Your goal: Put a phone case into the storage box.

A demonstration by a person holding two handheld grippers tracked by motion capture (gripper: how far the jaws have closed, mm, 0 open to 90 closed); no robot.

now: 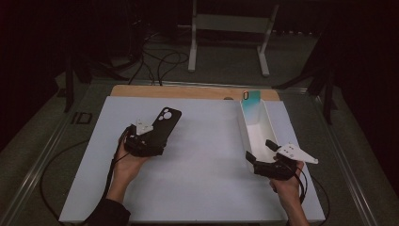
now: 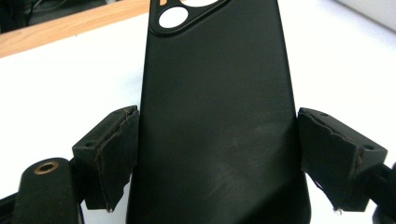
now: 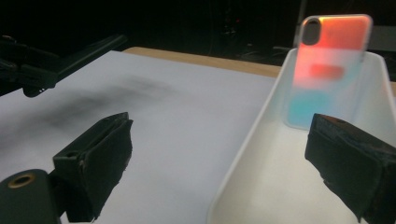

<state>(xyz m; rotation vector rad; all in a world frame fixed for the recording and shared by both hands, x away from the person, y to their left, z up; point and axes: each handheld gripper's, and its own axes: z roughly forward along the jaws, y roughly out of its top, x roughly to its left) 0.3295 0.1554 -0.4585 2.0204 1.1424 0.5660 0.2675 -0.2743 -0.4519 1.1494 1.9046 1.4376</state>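
High view: the left gripper (image 1: 149, 136) sits over the left part of the white board (image 1: 202, 155), held in the person's left hand (image 1: 128, 162). A black phone case (image 1: 164, 123) juts forward and up from between its jaws, with its camera cut-out at the far end. The right gripper (image 1: 263, 153) is at the near end of a long white tray (image 1: 256, 129), its jaws standing apart on either side of the tray's near wall. At the tray's far end, well ahead of this gripper, a translucent phone case (image 1: 251, 103) with a teal tint leans upright.

Left gripper view: the black phone case (image 2: 217, 121) fills the space between the two jaws. The left pad (image 2: 116, 149) presses its edge; the right pad (image 2: 327, 144) sits at the other edge, so the jaws are wide but clamped across the case's width. The white board (image 2: 70, 84) lies beyond.

Right gripper view: the jaws stand wide with nothing gripped. The left pad (image 3: 100, 158) hangs over the white board (image 3: 163, 121), the right pad (image 3: 350, 163) inside the white tray (image 3: 261, 186), with the tray's wall between them. The translucent phone case (image 3: 327, 65), glowing orange above and teal below, leans against the far wall ahead. The left gripper (image 3: 42, 60) shows dark at far left.
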